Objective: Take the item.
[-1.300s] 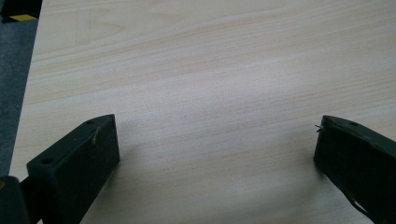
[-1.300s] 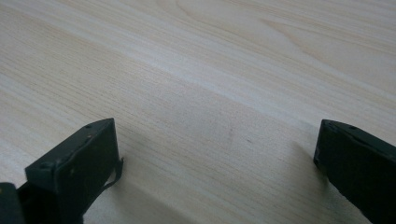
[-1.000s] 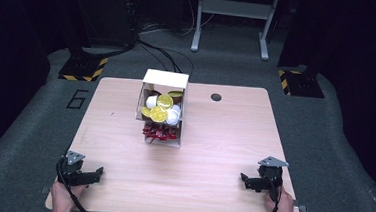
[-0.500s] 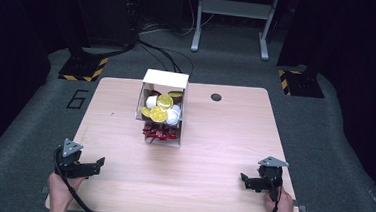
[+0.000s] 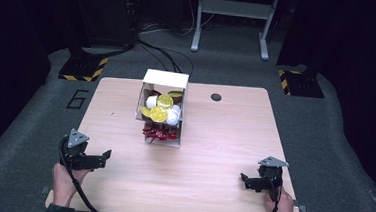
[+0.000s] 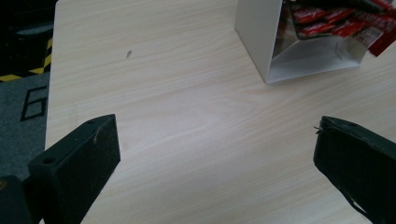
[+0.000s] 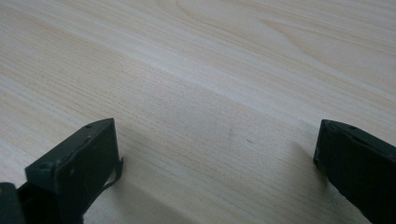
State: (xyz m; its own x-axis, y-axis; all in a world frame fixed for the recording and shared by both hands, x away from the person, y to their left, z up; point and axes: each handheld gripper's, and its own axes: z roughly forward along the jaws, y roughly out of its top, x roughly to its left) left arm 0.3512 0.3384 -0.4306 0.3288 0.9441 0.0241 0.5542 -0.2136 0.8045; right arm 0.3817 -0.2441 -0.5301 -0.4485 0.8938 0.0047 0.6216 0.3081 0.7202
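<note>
high view: the white box stands mid-table, its open top showing gold and white round pieces with red wrappers at the near end, so the contents can be reached from the person's side. the left hand-held gripper sits near the table's front left corner, its tip turned toward the middle; the box lies ahead of it and off to its right, well apart. the right hand-held gripper rests near the front right corner, with the box ahead and to its left, farther off.

left gripper view: the 2 jaws stand wide with nothing between them; the box's near corner is ahead and to the right, likely the thing it will go for.

right gripper view: its jaws are spread wide too, empty, low over bare wood.
</note>
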